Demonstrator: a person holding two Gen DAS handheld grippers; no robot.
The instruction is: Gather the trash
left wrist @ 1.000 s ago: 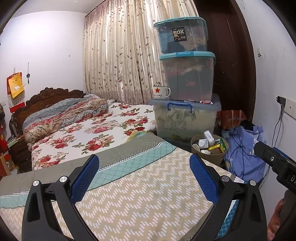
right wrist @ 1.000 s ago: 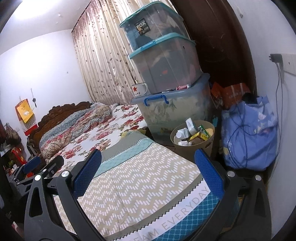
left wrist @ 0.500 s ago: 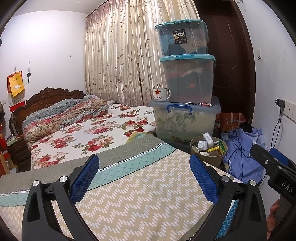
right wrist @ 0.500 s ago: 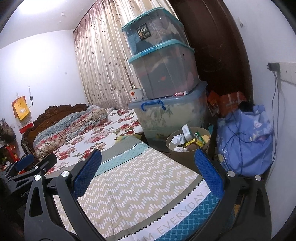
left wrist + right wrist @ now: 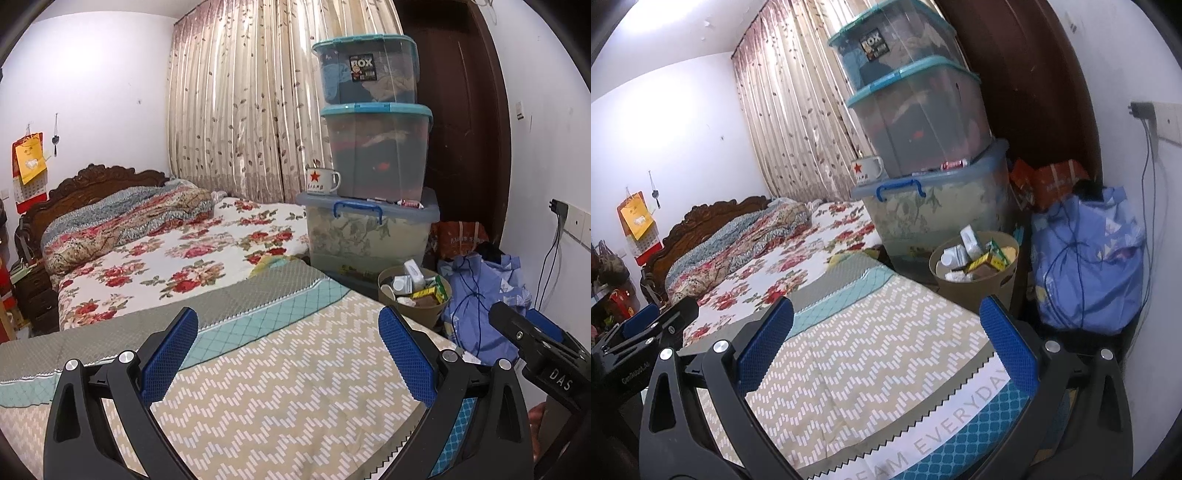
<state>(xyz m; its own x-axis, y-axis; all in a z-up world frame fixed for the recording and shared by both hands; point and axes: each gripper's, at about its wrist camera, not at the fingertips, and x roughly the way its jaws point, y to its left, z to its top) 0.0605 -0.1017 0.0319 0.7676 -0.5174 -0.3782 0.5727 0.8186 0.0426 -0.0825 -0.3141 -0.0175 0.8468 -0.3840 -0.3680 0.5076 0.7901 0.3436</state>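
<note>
A tan trash bin (image 5: 415, 295) full of small boxes and bottles stands on the floor past the bed's foot corner; it also shows in the right wrist view (image 5: 977, 271). My left gripper (image 5: 291, 350) is open and empty over the zigzag blanket (image 5: 280, 387). My right gripper (image 5: 886, 336) is open and empty over the same blanket (image 5: 871, 362), nearer the bin. The right gripper's body shows at the left wrist view's right edge (image 5: 535, 354), and the left gripper's body at the right wrist view's left edge (image 5: 646, 332).
Three stacked plastic storage boxes (image 5: 373, 155) stand behind the bin, with a star mug (image 5: 321, 181) on the lowest lid. A blue cloth bundle (image 5: 1089, 258) with cables lies against the right wall. A floral bed (image 5: 166, 258) fills the left side.
Both grippers have drawn back and risen slightly; the bin and boxes look a little farther and lower. Both jaws stayed open and empty.
</note>
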